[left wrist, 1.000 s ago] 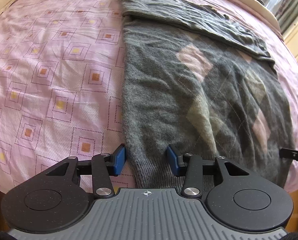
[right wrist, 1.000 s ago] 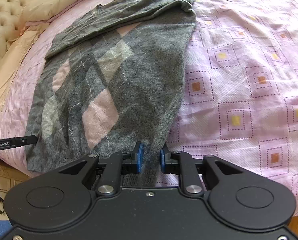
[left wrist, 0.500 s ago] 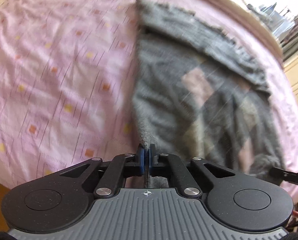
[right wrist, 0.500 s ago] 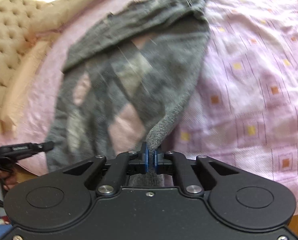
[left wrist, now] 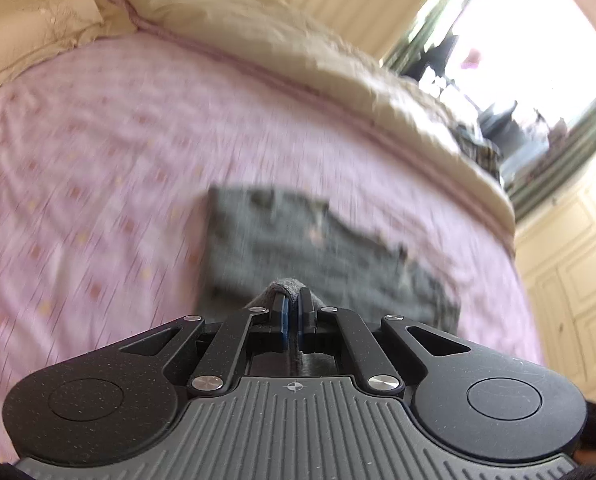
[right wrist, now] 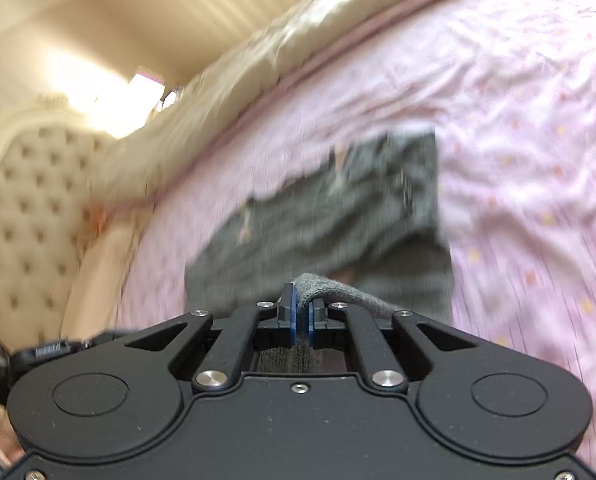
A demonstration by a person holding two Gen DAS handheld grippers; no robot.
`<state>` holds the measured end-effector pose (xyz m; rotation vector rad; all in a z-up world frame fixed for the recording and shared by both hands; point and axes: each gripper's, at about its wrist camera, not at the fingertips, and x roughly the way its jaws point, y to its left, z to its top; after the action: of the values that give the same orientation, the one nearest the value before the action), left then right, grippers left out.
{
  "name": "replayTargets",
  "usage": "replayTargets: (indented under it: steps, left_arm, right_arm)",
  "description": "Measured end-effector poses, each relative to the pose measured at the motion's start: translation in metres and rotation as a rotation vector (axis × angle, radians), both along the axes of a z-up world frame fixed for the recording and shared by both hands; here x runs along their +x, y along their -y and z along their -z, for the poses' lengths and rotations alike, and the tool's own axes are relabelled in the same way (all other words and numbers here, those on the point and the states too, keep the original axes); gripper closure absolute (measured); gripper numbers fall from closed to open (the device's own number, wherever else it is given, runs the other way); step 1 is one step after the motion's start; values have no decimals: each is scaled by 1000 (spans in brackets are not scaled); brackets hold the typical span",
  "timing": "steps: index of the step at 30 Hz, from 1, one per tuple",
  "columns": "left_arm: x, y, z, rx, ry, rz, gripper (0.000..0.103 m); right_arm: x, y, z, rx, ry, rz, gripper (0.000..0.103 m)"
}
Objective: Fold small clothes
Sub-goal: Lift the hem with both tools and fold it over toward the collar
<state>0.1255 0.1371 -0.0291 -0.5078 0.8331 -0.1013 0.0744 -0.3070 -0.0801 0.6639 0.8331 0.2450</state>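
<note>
Both grippers clamped on knit. Your left gripper has its fingers pinched narrow on a fold of the grey sweater; your right gripper is likewise nearly closed on a bunched grey edge that drapes over its right finger.

Risks from here, as judgement:
- Uneven travel. If one hand leads the other, the carried edge will land skewed and the fold line will run crooked.
- Slip. The bite on each side looks shallow, only a small hump of knit showing above the pads. A fast swing could pull it free, and that corner would drop short.
- Drag. The lower layer lies loose on the sheet; pulling low across it may shift or rumple the whole piece.
- Releasing too soon would leave the edges misaligned.

Sweater: lies mid-bed on the pink patterned sheet, well clear of the beige duvet at the far side. Dark grey knit, with pale flecks of pattern along its ragged far edge. Both views are motion-blurred, so the exact layering cannot be made out.
</note>
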Motion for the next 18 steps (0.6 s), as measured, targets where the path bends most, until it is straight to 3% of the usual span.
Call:
replayTargets:
  steps: [4, 9, 16, 18]
  left_arm:
    - [54, 1, 8, -5, 14, -23, 99]
    - [115, 10, 42, 49, -35, -31, 99]
    - [162, 18, 82, 123, -124, -12, 97]
    - [167, 18, 84, 146, -130, -15, 97]
  right_arm:
    - [60, 6, 9, 22, 1, 74, 91]
    - [139, 0, 38, -23, -67, 113, 92]
    - [192, -2, 71, -95, -157, 157, 92]
    - [196, 0, 75, -136, -174, 164, 86]
